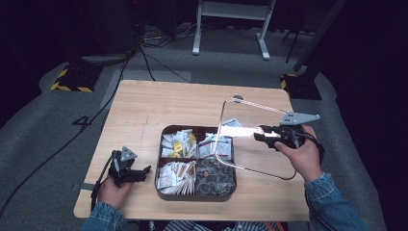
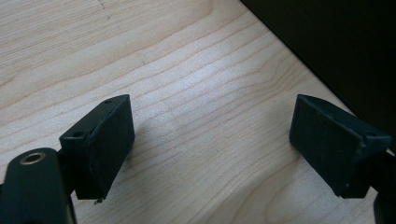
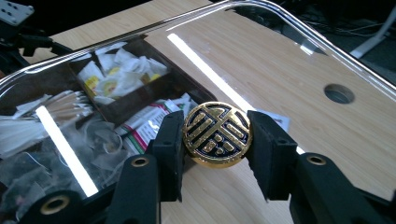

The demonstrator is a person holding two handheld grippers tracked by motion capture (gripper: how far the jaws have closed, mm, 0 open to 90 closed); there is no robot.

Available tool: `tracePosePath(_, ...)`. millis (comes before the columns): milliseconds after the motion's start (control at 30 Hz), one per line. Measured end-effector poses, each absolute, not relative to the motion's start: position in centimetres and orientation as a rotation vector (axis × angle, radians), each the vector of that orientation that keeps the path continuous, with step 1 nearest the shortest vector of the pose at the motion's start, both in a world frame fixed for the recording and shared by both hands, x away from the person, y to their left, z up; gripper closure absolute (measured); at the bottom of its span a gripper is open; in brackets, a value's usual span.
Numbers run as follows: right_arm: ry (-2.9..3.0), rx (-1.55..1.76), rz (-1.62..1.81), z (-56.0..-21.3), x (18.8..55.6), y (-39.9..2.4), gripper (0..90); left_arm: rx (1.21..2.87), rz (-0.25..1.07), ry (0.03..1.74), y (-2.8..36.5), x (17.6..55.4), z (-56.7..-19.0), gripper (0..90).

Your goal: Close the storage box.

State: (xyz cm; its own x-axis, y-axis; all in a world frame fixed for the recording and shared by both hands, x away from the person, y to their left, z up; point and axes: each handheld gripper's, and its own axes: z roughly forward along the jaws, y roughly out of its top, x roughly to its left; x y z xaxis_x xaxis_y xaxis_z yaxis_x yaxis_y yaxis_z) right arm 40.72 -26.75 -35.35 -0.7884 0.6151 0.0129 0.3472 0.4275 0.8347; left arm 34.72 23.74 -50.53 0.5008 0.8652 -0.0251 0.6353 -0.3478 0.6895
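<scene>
My right gripper point(image 3: 217, 135) pinches the gold knob point(image 3: 217, 134) of the clear lid point(image 1: 250, 137), held tilted above the divided tray point(image 1: 196, 194) of sachets. Left gripper point(image 2: 210, 144) jaws spread, empty, on the wooden table point(image 1: 144, 106) beside the tray. Dark room, grey floor.

My left gripper point(image 1: 136, 173), nearest the wooden table's point(image 1: 159, 106) near left corner, is matt black, with a small grey three-cornered plate point(image 1: 128, 154) on top and a black cable point(image 1: 98, 185) trailing off its back. Its two pads point(image 2: 109, 140) are blocky, with small screw holes and a brass-ringed bolt hole point(image 2: 32, 157) behind. My right gripper point(image 3: 217, 144), toward the table's right edge, carries a larger grey plate point(image 1: 299, 117) and matching brass-ringed holes point(image 3: 139, 162). Both my sleeves point(image 1: 332, 202) are blue denim.
</scene>
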Motion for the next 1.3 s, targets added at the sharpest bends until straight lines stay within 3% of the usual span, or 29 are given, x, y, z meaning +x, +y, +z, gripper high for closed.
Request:
tracePosePath(700,2.516,0.669,1.366,-35.1,40.8,-17.6,58.8,2.098,0.461,1.226,23.7,34.9,-50.5,14.6)
tracePosePath(1300,2.604,0.622,1.34,-38.2,40.2,-13.0,58.8,2.099,0.458,1.23,23.7,35.1,-50.5,14.9)
